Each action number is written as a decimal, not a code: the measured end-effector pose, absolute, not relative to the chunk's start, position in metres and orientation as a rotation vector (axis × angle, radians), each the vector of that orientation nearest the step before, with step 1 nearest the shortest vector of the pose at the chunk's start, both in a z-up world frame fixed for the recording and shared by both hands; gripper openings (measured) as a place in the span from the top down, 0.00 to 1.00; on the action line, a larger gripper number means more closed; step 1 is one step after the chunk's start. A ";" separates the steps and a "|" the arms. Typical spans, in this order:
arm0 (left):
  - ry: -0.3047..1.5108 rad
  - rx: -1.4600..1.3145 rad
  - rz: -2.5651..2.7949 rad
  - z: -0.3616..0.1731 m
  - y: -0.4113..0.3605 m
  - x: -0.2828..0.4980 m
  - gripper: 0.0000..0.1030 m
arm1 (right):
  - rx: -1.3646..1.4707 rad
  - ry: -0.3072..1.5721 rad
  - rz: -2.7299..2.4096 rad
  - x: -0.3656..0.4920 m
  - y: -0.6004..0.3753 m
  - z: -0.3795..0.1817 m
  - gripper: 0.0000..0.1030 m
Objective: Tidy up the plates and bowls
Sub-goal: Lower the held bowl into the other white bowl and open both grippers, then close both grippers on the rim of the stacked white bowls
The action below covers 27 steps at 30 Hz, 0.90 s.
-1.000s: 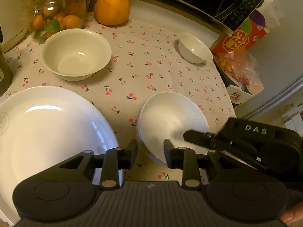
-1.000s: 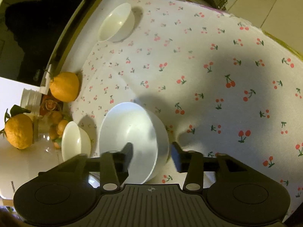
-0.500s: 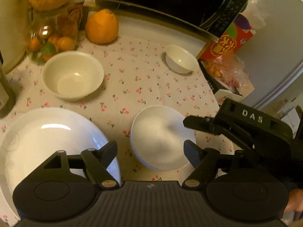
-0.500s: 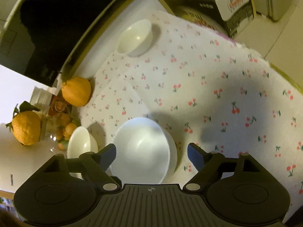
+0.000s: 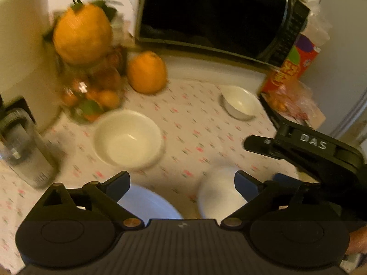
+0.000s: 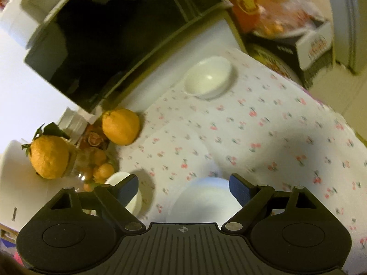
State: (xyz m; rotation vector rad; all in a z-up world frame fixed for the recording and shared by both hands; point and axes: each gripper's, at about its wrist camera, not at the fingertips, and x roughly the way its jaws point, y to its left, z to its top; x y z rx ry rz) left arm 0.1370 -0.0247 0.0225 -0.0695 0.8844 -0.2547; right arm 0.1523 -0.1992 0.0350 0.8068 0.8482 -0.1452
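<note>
White bowl (image 5: pixel 218 197) set down; left claw (image 5: pixel 182 184) and right claw (image 6: pixel 183 186) just opened wide, both empty. Risk: clipping rim on retreat.

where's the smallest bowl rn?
The small white bowl sits at the far right of the cherry-print cloth in the left wrist view, below the microwave and beside the red box, away from both grippers.

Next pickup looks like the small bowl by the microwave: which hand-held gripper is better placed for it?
Probably the right hand-held gripper: open and empty, its jaws having just been opening, with the small bowl almost straight ahead. From the left hand-held gripper, also open, that bowl lies off to the right, beyond the right gripper.
</note>
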 end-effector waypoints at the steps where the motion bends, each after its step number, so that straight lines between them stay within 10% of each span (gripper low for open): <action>1: 0.868 -0.051 -0.240 0.024 -0.022 0.139 0.00 | 0.791 0.835 -0.142 0.156 -0.195 0.037 0.09; 27: 0.778 -0.074 -0.100 -0.034 0.022 0.194 0.09 | 0.569 0.836 0.004 0.231 -0.111 0.008 0.05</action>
